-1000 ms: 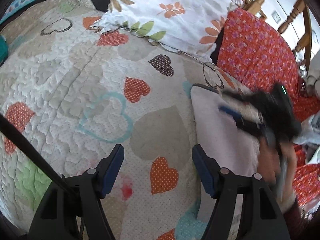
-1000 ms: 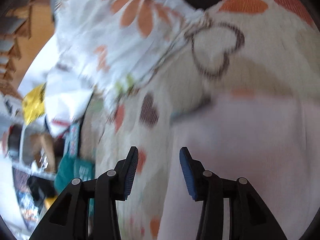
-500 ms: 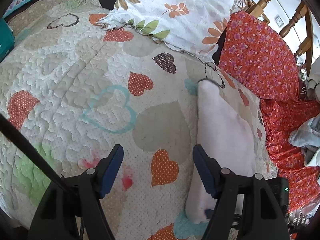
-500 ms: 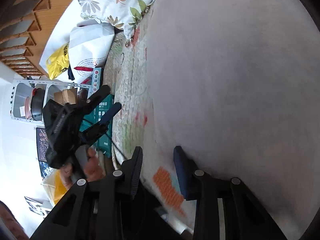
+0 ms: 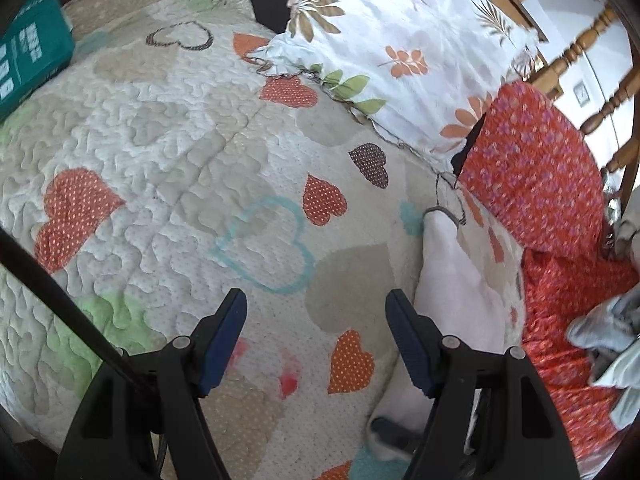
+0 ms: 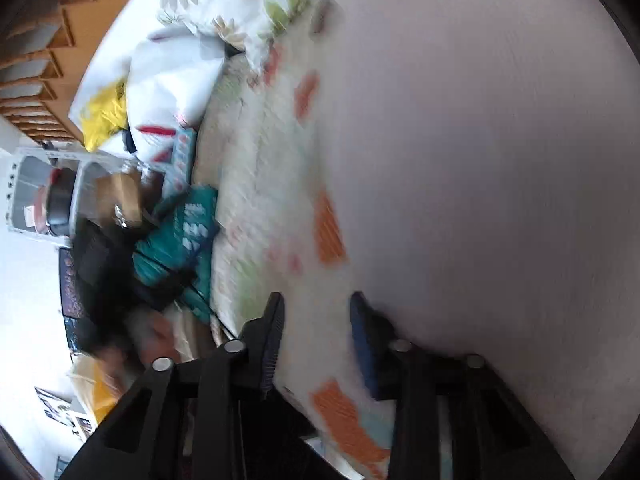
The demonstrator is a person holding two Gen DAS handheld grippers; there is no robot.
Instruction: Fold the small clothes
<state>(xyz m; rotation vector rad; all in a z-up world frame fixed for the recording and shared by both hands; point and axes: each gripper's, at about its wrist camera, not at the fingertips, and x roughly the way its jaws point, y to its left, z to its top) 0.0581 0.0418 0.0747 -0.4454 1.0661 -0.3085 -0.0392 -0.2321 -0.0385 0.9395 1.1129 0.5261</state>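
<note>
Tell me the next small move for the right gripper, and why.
Probably close the right gripper on the near edge of the pale pink garment: its jaws stand open at that edge on the heart-patterned quilt, holding nothing, and the open left gripper hovers beside it.

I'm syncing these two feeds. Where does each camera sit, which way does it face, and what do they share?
Left wrist: on the left gripper, looking along its open fingers over the quilt toward the pillow; the garment lies right.
Right wrist: on the right gripper, rolled sideways, close against the garment; fingers open, the other hand blurred at left.
Shared: quilt, pillow, garment, teal box.
</note>
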